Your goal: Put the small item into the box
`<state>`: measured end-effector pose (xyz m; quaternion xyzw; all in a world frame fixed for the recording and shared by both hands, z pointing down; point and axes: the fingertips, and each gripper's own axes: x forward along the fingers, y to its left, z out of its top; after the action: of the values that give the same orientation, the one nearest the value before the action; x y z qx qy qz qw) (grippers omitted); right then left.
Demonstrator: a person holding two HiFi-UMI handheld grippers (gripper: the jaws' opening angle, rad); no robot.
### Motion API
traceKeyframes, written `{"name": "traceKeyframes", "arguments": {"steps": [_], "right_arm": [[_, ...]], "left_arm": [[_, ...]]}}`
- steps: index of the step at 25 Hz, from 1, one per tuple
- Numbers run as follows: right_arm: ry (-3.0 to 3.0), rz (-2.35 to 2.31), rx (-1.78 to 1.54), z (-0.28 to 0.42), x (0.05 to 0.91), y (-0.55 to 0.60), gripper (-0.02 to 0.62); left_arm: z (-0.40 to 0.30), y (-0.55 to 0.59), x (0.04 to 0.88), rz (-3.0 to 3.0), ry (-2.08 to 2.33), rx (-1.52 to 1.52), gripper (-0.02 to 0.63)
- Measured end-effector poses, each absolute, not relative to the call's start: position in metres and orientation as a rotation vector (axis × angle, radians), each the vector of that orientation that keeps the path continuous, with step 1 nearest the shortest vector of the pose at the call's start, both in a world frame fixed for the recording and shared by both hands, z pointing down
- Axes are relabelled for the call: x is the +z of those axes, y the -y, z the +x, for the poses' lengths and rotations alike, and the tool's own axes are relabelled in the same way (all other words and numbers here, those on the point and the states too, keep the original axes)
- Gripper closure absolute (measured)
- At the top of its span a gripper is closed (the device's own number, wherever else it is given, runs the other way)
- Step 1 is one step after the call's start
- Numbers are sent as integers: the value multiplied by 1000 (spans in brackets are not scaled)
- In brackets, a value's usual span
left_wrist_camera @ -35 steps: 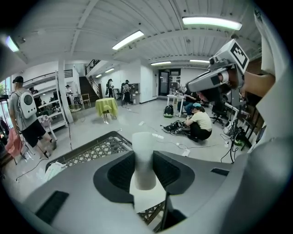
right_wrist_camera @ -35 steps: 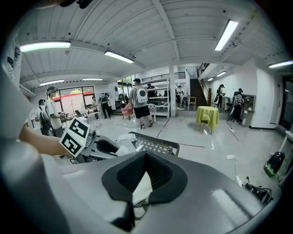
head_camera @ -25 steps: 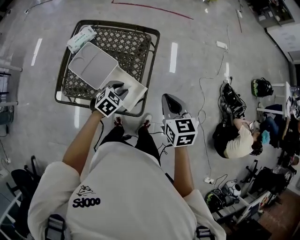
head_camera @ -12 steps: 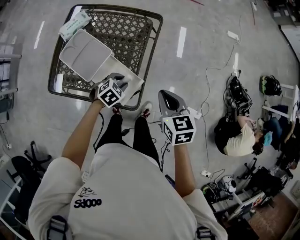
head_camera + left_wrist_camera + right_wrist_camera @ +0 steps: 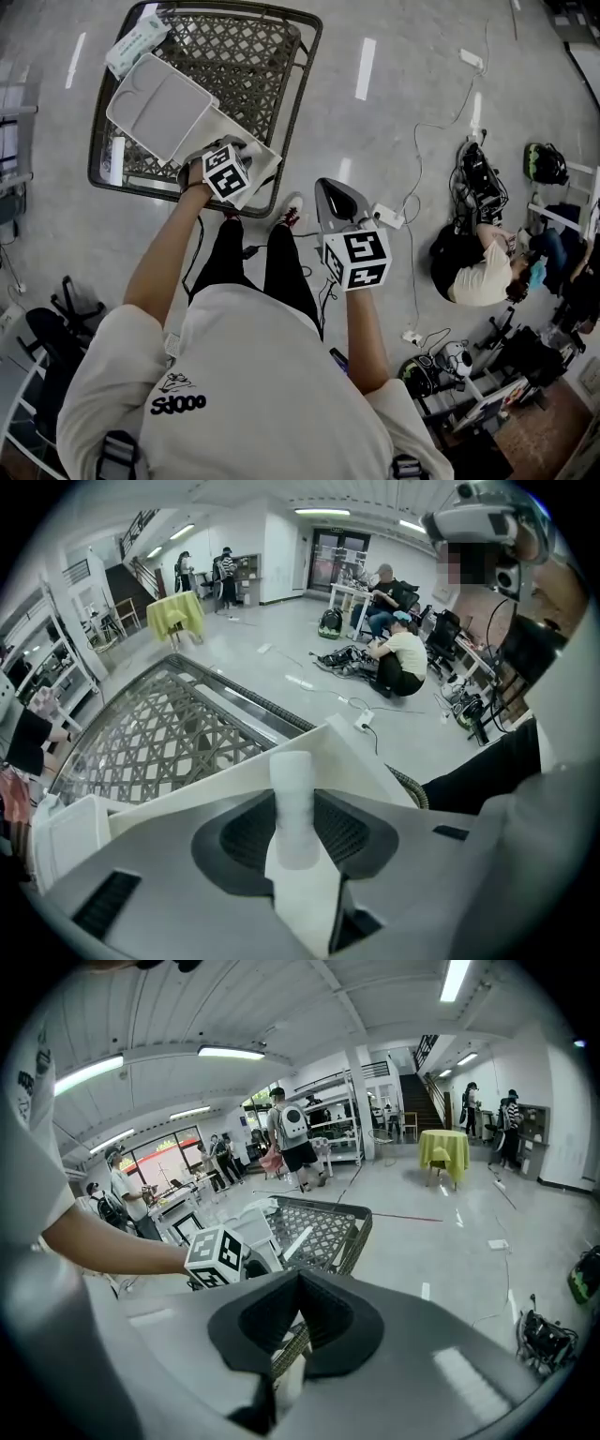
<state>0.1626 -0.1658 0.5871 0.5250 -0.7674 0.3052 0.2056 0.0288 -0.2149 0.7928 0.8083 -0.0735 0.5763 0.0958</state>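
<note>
On the dark lattice table (image 5: 281,84) lies an open white box (image 5: 159,103), its flap (image 5: 265,161) reaching the near edge. My left gripper (image 5: 225,155) points steeply down over that near part of the box. It is shut on a small white cylinder (image 5: 292,803), which stands upright between the pads above the white box wall (image 5: 356,752). Off the table and to the right, my right gripper (image 5: 330,190) hangs over the floor. Its jaws (image 5: 300,1283) meet at the tip and hold nothing.
A packet of wipes (image 5: 136,42) lies at the table's far left corner. On the floor to the right are a power strip (image 5: 389,217), cables (image 5: 412,169), bags (image 5: 478,178) and a seated person (image 5: 478,277). More people and shelves stand further off (image 5: 295,1138).
The left gripper has sunk toward the white box with the cylinder still in it. The right gripper has dropped a little. The head view has shifted, so the table sits higher in the picture.
</note>
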Motion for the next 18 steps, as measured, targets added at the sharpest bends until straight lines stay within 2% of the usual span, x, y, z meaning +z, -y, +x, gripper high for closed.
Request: {"name": "traceKeyframes", "arguments": {"steps": [18], "right_arm": [[2114, 1466, 861, 162, 594, 169, 584]], "left_arm": [[31, 218, 812, 2281, 254, 1641, 472]]}}
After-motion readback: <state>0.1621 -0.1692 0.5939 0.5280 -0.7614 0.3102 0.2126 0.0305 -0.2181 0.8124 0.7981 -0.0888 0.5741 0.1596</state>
